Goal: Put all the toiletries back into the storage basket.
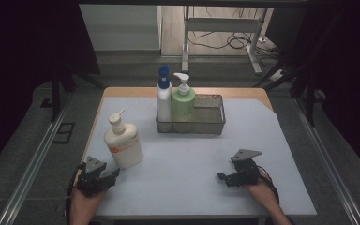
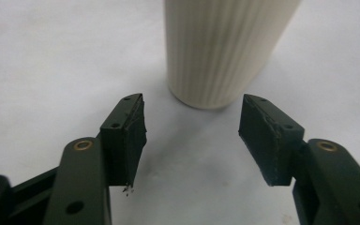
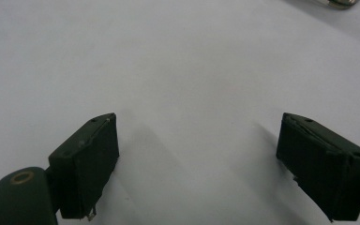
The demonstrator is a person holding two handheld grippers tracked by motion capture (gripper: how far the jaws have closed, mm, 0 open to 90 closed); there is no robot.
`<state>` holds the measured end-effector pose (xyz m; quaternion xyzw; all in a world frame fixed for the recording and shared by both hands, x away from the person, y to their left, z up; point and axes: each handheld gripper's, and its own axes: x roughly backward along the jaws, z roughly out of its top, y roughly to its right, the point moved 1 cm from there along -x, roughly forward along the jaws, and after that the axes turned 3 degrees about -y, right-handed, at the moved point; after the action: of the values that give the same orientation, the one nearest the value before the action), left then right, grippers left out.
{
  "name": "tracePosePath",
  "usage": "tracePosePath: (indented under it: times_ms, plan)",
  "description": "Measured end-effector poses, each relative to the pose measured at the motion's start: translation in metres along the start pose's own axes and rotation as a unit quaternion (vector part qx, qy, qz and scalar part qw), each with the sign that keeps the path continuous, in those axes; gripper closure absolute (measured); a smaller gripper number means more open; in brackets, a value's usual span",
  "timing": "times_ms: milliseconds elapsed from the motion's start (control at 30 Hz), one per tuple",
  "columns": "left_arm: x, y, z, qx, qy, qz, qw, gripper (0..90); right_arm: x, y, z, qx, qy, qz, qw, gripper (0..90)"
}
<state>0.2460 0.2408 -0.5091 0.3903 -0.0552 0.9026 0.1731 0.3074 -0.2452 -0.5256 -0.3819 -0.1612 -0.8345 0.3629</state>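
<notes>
1. The cream pump bottle (image 1: 124, 145) stands upright on the pale mat (image 1: 192, 178), at about 9 o'clock from the mat's middle. It has a cream pump head with the spout turned toward 1 o'clock and an orange mark low on its front.
2. In the left gripper view the cream pump bottle (image 2: 218, 51) shows fine upright ribs down its wall and a rounded foot resting flat on the mat.
3. The left gripper (image 1: 114, 174) lies low at the mat's near-left corner, at 7 o'clock from the bottle, with its jaws pointing toward the bottle's base.
4. Seen along its own jaws, the left gripper (image 2: 192, 136) stands part open with bare mat between the pads; the bottle's foot is just beyond the tips at 12 o'clock, apart from both pads. It holds nothing.
5. The right gripper (image 1: 221, 177) rests at about 5 o'clock on the mat, well apart from the bottle, its jaws aimed toward 9 o'clock.
6. In the right gripper view the right gripper (image 3: 197, 150) has its jaws spread wide over plain mat, with nothing held or touched.
7. The high view alone gives the wire basket (image 1: 213, 123) at 12 o'clock on the mat, which holds a white bottle with a blue cap (image 1: 164, 96) and a green pump bottle (image 1: 183, 101) side by side at its left end.
</notes>
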Motion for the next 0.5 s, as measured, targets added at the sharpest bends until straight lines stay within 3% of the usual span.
tracePosePath:
  times_ms: [200, 500]
  plan:
    - [0.001, -0.012, 0.009, 0.0, -0.003, 0.013, 0.9999, 46.2, -0.001, -0.001, -0.003, 0.002, 0.011, 0.001, 0.9999, 10.6]
    - [-0.011, -0.025, 0.023, -0.001, -0.009, 0.012, 0.9999, 69.6, -0.001, -0.001, -0.003, 0.003, 0.012, 0.0, 0.9999, 10.5]
